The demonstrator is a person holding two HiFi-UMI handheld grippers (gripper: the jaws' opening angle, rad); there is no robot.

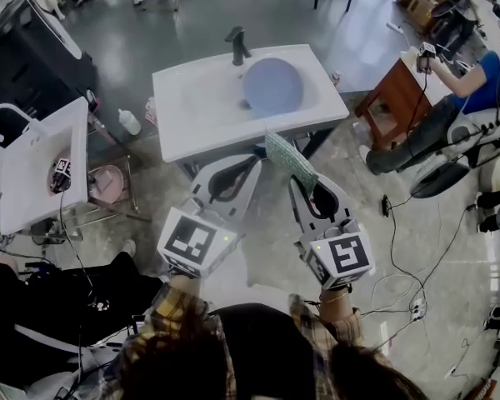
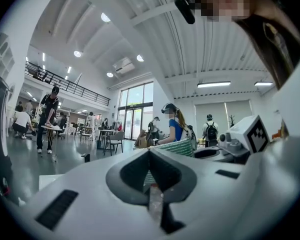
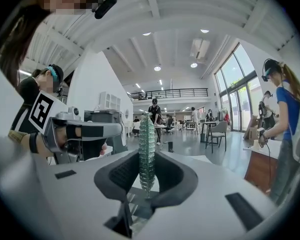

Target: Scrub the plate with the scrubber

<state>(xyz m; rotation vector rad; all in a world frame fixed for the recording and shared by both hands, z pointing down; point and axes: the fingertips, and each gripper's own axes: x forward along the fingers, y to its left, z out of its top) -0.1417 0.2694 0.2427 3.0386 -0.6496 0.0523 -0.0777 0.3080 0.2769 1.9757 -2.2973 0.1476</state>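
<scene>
A: Where is the plate (image 1: 272,86) now?

B: It lies in the white sink (image 1: 192,115), on the right side of the basin and just beside the faucet (image 1: 237,45). I see nothing else in that sink.

A: And the scrubber (image 1: 290,161)?

B: The right gripper (image 1: 304,183) has it clenched between its jaws, standing on edge. It is at the near edge of the sink, well apart from the plate.

A: What about the left gripper (image 1: 254,158)?

B: Its jaws are pressed together with nothing between them. It is just left of the scrubber.

A: So which step is this?

B: I think the scrubbing has not begun, only the approach. The next move calls for carrying the scrubber far over the rim and down onto the plate. The left gripper could perhaps steady the plate, because it may slide in the basin.
</scene>
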